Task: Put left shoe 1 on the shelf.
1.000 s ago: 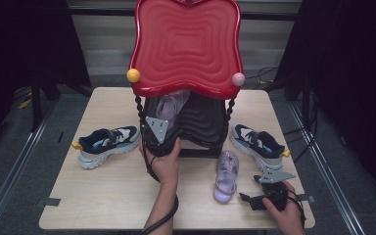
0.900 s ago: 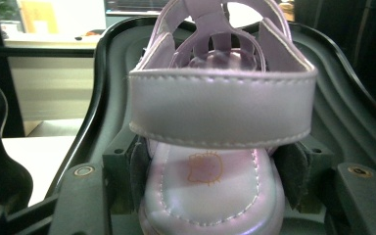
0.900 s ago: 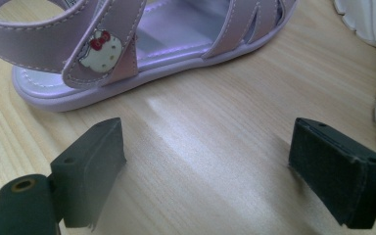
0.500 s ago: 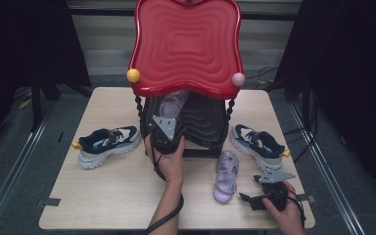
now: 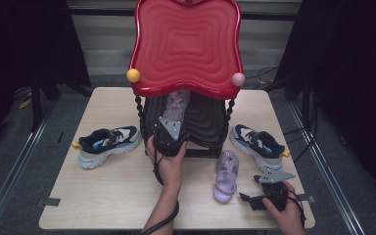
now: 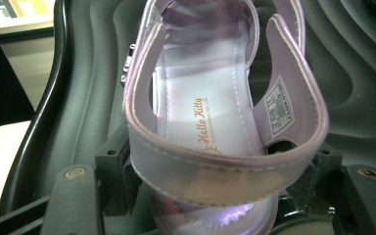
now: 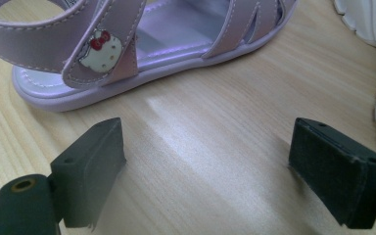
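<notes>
A pale wooden surface (image 5: 117, 191) stands in a dark room, carrying a two-tier stand with a wavy red top shelf (image 5: 186, 44) over a ribbed black lower shelf (image 5: 205, 122). I have my left gripper (image 5: 169, 129) pushed up to the black shelf, where a lilac Hello Kitty sandal (image 6: 215, 112) lies with its heel strap between my fingers (image 6: 78, 200); the fingers have just been opening, and I cannot tell whether they press on the heel. My right gripper (image 5: 267, 196) rests low near the surface's front right corner, its fingers (image 7: 90, 166) spread wide with nothing between them, just short of the second lilac sandal (image 5: 225, 174) lying flat on the wood. A navy and white sneaker (image 5: 107, 144) sits left of the stand, its mate (image 5: 257, 144) to the right.
</notes>
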The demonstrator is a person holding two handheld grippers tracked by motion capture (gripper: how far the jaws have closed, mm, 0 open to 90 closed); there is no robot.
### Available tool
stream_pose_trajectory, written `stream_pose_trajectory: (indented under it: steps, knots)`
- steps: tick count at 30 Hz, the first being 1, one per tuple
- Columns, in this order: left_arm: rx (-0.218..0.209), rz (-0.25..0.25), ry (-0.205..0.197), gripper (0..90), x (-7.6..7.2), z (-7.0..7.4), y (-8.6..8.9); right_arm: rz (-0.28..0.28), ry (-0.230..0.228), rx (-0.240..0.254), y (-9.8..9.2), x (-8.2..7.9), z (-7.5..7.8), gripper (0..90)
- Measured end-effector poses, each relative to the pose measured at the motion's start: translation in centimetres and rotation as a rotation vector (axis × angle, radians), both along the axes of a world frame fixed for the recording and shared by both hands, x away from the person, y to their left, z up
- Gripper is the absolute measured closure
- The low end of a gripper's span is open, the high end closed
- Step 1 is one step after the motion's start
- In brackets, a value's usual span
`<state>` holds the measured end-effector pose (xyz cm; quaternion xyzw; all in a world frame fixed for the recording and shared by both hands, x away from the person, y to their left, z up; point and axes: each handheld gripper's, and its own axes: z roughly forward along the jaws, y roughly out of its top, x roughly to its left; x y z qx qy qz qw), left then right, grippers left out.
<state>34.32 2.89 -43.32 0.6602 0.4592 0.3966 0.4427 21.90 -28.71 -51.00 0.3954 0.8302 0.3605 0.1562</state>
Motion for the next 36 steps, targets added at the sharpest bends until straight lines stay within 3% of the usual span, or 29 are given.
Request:
stream_pose_trajectory:
  steps: [7,12,15,19,26,27,31,36]
  knots:
    - [0.044,-0.046,0.035,29.3,0.7,0.4,0.3,0.0,0.0,0.0,0.0,0.0,0.0,12.8]
    - [0.031,-0.065,0.059,33.9,0.8,0.8,0.6,-0.001,0.001,0.001,0.0,0.0,0.0,12.8]
    - [0.019,-0.057,0.044,35.0,0.6,1.0,0.7,0.0,0.001,0.001,0.0,0.0,0.0,12.8]
    - [-0.005,-0.038,-0.006,35.9,0.3,1.4,0.5,-0.001,0.001,0.0,0.0,0.0,0.0,12.8]
    - [-0.069,0.01,-0.066,36.6,0.9,1.9,0.4,0.001,0.0,0.0,0.0,0.0,0.0,12.8]
    - [-0.092,0.023,-0.069,36.6,1.1,2.0,0.4,0.001,-0.001,-0.001,0.0,0.0,0.0,12.8]
    - [-0.112,0.05,-0.069,36.6,1.9,1.8,0.2,0.0,0.0,0.0,0.0,0.0,0.0,12.8]
    - [-0.097,0.064,-0.053,36.4,2.0,1.2,-0.2,0.001,-0.001,0.0,0.0,0.0,0.0,12.8]
